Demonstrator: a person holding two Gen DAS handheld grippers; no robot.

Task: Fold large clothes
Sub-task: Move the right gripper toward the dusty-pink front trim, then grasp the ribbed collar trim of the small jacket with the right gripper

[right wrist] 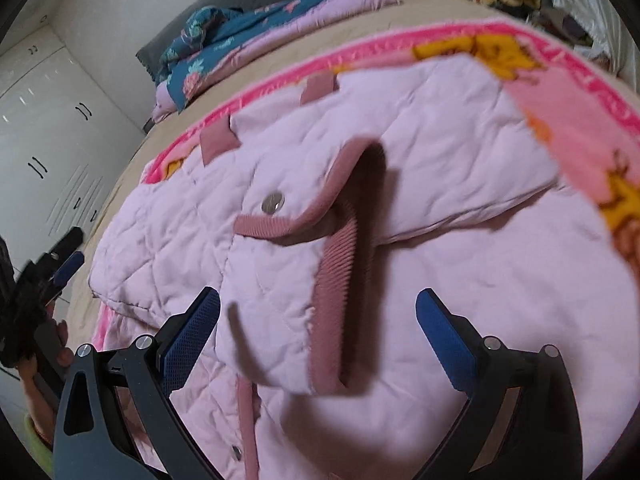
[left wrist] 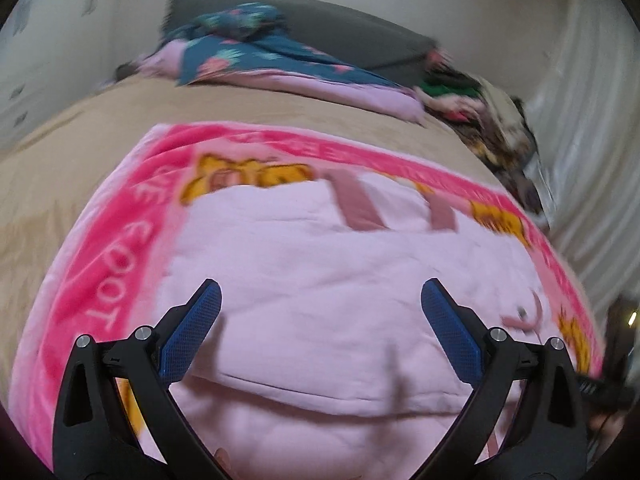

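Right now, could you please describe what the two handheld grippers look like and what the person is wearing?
Both the left gripper and right gripper have matte black forked frames with silver pivot bolts and two fingers faced with blue cross-hatched pads. In the right wrist view, the hand holding the left gripper shows a yellow-green sleeve cuff.

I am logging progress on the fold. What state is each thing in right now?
Pink quilted jacket: lying flat on the blanket, partly folded, snap collar on top.
Pink blanket: spread flat on the bed.
Left claw: open, nothing between its fingers.
Right claw: open over the collar, not gripping.
Blue floral bedding: crumpled at the bed's head.
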